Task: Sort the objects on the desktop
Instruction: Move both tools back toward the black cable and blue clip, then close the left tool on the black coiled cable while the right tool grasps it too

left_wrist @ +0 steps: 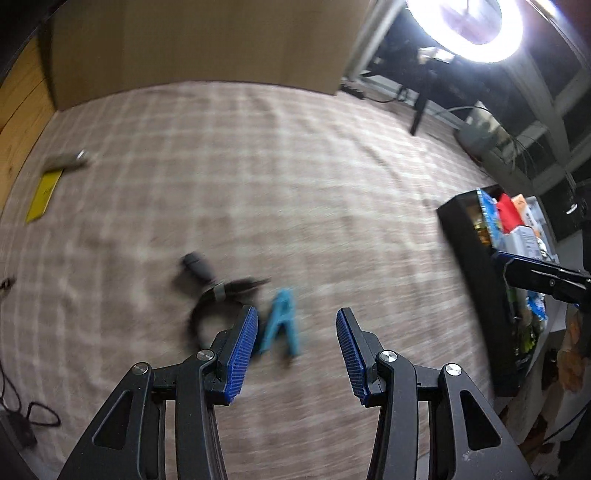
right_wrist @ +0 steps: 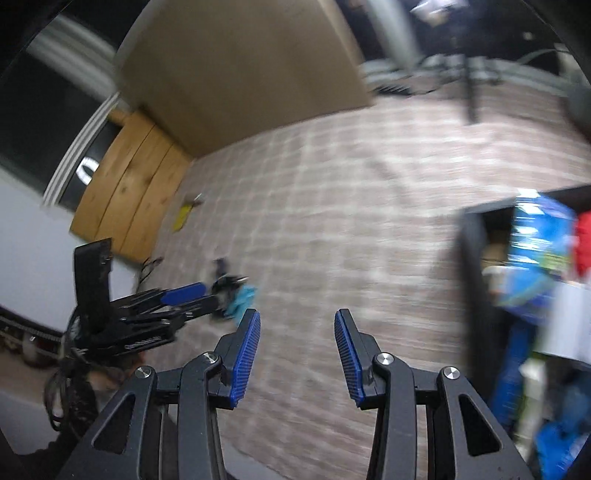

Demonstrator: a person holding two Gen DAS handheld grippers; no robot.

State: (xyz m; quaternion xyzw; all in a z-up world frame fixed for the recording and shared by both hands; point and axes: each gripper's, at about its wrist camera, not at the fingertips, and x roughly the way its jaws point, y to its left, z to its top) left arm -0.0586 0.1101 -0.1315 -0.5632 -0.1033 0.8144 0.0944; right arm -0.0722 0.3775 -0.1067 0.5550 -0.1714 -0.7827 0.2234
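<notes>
on the checked tablecloth (left_wrist: 295,166), just ahead of the left gripper (left_wrist: 297,325), lies a light blue clothes peg (left_wrist: 281,323), and touching or nearly touching its left side is a coiled black cable (left_wrist: 210,295) bound with a grey tie, its dark plug end pointing away. the left gripper's jaws stand apart with nothing between them; the peg sits just beyond and inside the left blue pad, not gripped. far off at the left edge of the cloth a flat yellow card (left_wrist: 44,195) lies with a small grey object (left_wrist: 68,159) at its far end, too blurred to name. a black storage box (left_wrist: 476,266) stands at the right side of the table, packed with colourful packets. a big cardboard box (left_wrist: 199,40) rises at the far edge, and a ring light (left_wrist: 476,29) glares beyond it. from the right wrist view, the right gripper (right_wrist: 297,325) hangs over bare cloth, jaws apart and empty, well away from the peg. both views are smeared by motion blur.
</notes>
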